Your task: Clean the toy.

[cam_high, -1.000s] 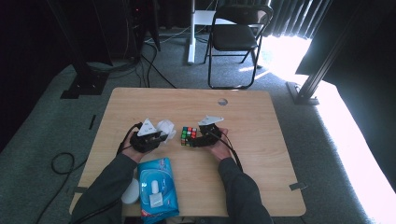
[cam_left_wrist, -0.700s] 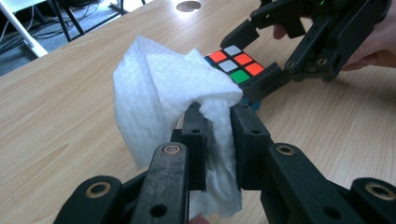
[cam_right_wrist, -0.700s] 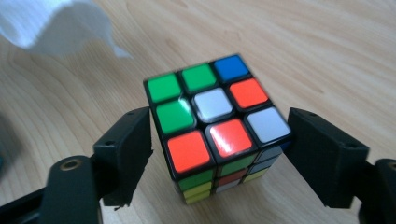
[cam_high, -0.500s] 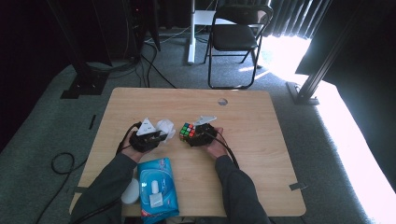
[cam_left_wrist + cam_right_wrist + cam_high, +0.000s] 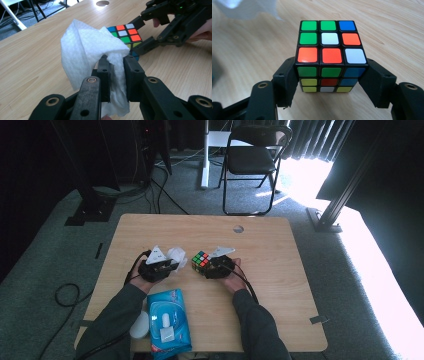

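The cube (image 5: 331, 56) is clamped between the right gripper (image 5: 214, 268) jaws; a wipe (image 5: 86, 53) is pinched by the left gripper (image 5: 116, 66), just beside the cube. The wipe should be pressed flat against the cube's face while the cube is held steady.

The far half of the table (image 5: 260, 227) lies open; a wipes pack (image 5: 166, 320) blocks the near left.

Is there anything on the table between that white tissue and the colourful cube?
Nothing: bare table separates the tissue from the cube, seen in the left gripper view.
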Demonstrator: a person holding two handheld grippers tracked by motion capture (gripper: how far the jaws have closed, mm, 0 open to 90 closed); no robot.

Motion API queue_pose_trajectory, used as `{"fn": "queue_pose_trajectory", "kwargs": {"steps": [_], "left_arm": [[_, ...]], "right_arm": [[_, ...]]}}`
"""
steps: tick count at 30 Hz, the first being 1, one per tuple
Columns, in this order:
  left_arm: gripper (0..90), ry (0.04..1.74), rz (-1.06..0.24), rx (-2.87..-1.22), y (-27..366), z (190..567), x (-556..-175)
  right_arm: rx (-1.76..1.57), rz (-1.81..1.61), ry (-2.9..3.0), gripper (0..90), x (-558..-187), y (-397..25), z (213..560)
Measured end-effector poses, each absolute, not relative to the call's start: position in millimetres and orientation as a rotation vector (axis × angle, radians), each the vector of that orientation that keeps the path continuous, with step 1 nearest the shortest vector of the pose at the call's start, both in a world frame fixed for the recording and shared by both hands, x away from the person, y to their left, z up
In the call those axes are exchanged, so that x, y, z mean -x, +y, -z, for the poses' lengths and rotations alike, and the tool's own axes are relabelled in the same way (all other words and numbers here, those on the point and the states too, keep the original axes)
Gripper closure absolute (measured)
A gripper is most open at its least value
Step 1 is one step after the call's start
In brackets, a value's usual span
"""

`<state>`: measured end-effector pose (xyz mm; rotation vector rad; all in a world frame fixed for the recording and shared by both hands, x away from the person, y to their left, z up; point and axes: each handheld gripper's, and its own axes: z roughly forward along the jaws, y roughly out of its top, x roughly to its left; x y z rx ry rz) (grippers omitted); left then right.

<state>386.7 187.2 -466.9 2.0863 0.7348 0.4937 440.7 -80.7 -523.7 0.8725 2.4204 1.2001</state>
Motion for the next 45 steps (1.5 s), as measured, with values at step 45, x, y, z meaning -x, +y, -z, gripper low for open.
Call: {"fn": "queue_pose_trajectory", "kwargs": {"steps": [45], "left_arm": [[82.6,0.664,-0.419,-2.122,173,465,-387]], "right_arm": [[-0.61,-1.436,2.464,34.4,-395,-78,488]]}}
